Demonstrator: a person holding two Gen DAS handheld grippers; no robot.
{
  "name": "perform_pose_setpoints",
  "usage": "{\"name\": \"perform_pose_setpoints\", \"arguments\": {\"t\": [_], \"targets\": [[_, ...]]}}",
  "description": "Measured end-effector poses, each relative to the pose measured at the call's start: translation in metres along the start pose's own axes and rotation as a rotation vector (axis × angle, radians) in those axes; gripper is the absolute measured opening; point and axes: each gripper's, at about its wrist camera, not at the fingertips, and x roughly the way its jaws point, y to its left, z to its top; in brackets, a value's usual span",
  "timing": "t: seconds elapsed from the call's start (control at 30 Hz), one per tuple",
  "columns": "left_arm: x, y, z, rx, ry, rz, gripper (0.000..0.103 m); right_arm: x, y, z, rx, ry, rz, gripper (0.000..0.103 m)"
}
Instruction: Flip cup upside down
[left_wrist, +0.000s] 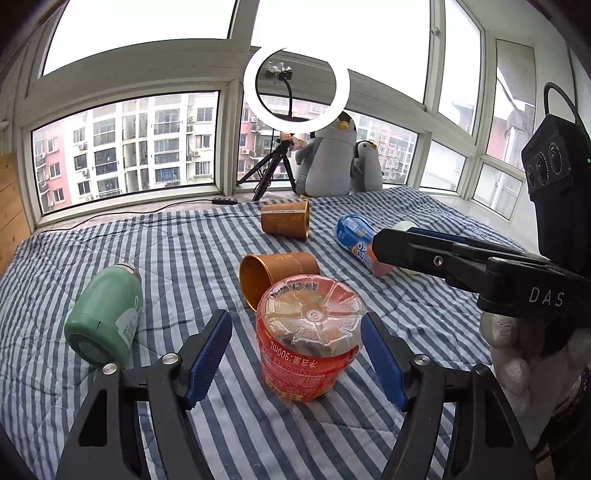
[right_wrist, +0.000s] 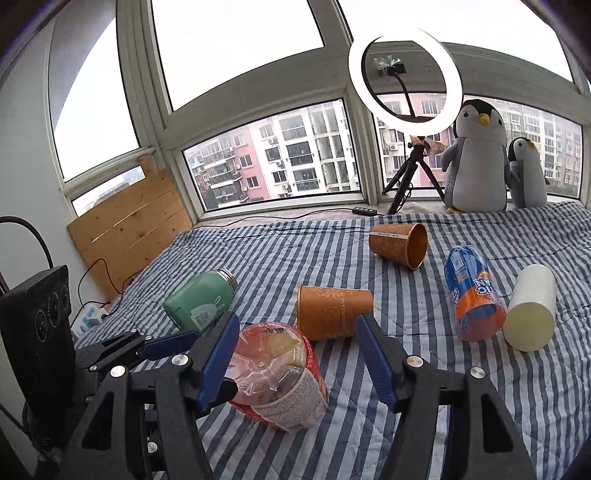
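A red clear plastic cup (left_wrist: 308, 339) stands upside down on the striped blanket (left_wrist: 184, 251), its base facing up. My left gripper (left_wrist: 297, 343) is open, its blue pads on either side of the cup and apart from it. The cup also shows in the right wrist view (right_wrist: 280, 376), with the left gripper (right_wrist: 155, 350) beside it. My right gripper (right_wrist: 295, 350) is open and empty, above the blanket just right of the cup. It shows in the left wrist view (left_wrist: 380, 245) at the right.
Two orange paper cups lie on their sides (left_wrist: 277, 273) (left_wrist: 286, 221). A green flask (left_wrist: 107, 314), a blue and orange bottle (right_wrist: 474, 295) and a cream cylinder (right_wrist: 532, 314) lie on the blanket. Two penguin toys (left_wrist: 328, 158) and a ring light (left_wrist: 295, 81) stand at the window.
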Motion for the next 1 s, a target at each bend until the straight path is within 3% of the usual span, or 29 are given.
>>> {"name": "perform_pose_setpoints", "arguments": {"t": [0.1,0.27,0.53,0.73,1.0], "targets": [[-0.024,-0.007,-0.006,0.016,-0.084,0.038,0.081,-0.019,0.0,-0.011,-0.02,-0.065,-0.036,0.068],[-0.058,-0.011,-0.019,0.0,-0.228,0.108,0.093,-0.045,-0.003,-0.037,-0.042,-0.18,-0.12,0.076],[-0.078,-0.013,-0.043,0.012,-0.371,0.275,0.099,-0.066,-0.01,-0.068,-0.067,-0.303,-0.262,0.082],[-0.082,-0.014,-0.054,0.018,-0.429,0.346,0.101,-0.065,-0.015,-0.082,-0.089,-0.364,-0.351,0.087],[-0.081,-0.014,-0.06,0.005,-0.459,0.374,0.102,-0.067,-0.018,-0.089,-0.096,-0.396,-0.378,0.087]]}}
